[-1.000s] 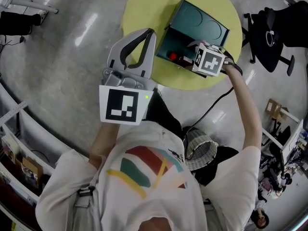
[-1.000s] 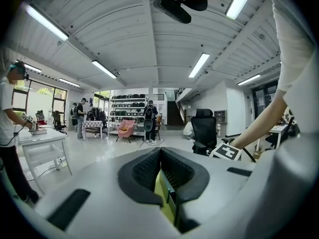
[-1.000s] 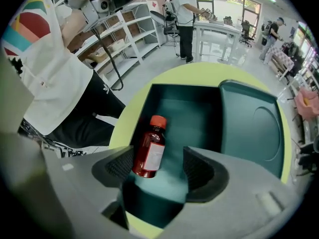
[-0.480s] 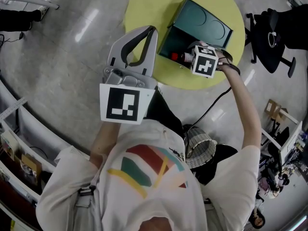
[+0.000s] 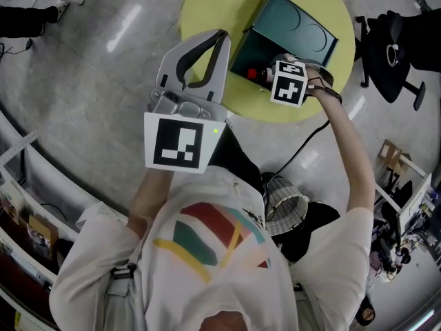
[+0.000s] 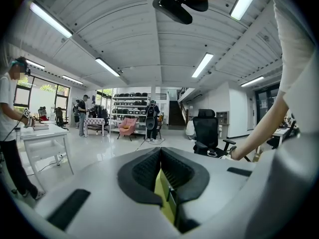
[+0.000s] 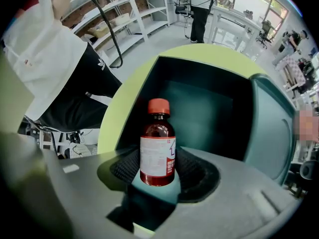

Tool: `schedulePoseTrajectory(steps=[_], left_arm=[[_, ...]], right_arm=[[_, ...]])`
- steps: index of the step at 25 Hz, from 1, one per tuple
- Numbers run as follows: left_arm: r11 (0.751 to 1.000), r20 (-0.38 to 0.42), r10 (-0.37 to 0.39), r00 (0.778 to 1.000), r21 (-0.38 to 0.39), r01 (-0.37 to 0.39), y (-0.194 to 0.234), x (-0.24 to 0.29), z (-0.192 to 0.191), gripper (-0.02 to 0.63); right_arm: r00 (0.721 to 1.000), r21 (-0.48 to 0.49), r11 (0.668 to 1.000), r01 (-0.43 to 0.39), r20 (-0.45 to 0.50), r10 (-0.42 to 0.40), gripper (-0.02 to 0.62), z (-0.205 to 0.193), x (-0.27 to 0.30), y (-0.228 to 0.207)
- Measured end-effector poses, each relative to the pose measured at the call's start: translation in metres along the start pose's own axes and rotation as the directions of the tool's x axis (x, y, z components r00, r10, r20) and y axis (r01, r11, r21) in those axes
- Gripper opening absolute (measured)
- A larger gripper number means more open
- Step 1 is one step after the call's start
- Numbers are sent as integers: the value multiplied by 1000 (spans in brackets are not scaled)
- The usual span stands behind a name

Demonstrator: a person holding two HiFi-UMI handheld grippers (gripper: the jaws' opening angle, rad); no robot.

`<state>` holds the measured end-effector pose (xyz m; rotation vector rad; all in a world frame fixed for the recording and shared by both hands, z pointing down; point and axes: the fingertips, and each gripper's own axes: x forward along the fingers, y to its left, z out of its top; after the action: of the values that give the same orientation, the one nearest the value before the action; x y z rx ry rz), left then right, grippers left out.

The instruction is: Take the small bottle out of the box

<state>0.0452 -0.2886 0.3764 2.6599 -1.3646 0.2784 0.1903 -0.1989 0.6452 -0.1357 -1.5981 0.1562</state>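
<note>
— Where is the small bottle [image 7: 157,148]?

— In the mouth of the dark teal box [image 7: 199,103], between the pads of the right tongs [image 7: 157,164]. It is a round-shouldered bottle of clear brown-red material, with a smooth red screw cap [image 7: 158,105] and a white paper label [image 7: 151,154] that carries a red mark at its edge.

— Are those tongs clenched on it?

— They are closing on it. The black ribbed pads sit right up against both sides of the bottle's lower half.

— And the box?

— Matte, hard-sided and deep, with a flat inner back wall. Its lid [image 7: 271,128], which has rounded corners, stands to the right. In the head view its outer face shows two shallow pressed circles. It rests on a round, smooth, yellow-green tabletop [image 7: 112,118].

— The left tongs [image 6: 160,149]?

— Clenched on nothing. Their two grooved black pads meet at the tips, set in pale grey moulded plastic. They are held well apart from the box, off the near edge of the tabletop.
</note>
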Motion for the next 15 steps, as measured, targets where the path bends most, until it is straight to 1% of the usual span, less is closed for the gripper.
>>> schedulePoseTrajectory(steps=[5, 11, 15], left_arm=[[1000, 0, -10, 1000, -4, 10, -4, 1, -1, 15], [1000, -1, -13, 1000, -5, 13, -4, 0, -4, 15], [1000, -3, -2, 1000, -16, 2, 2, -1, -6, 15]], right_arm=[[999, 2, 1000, -13, -33, 13, 212, 0, 1, 0], [994, 11, 999, -46, -102, 47, 212, -2, 5, -1], [993, 9, 999, -50, -110, 51, 212, -3, 5, -1]])
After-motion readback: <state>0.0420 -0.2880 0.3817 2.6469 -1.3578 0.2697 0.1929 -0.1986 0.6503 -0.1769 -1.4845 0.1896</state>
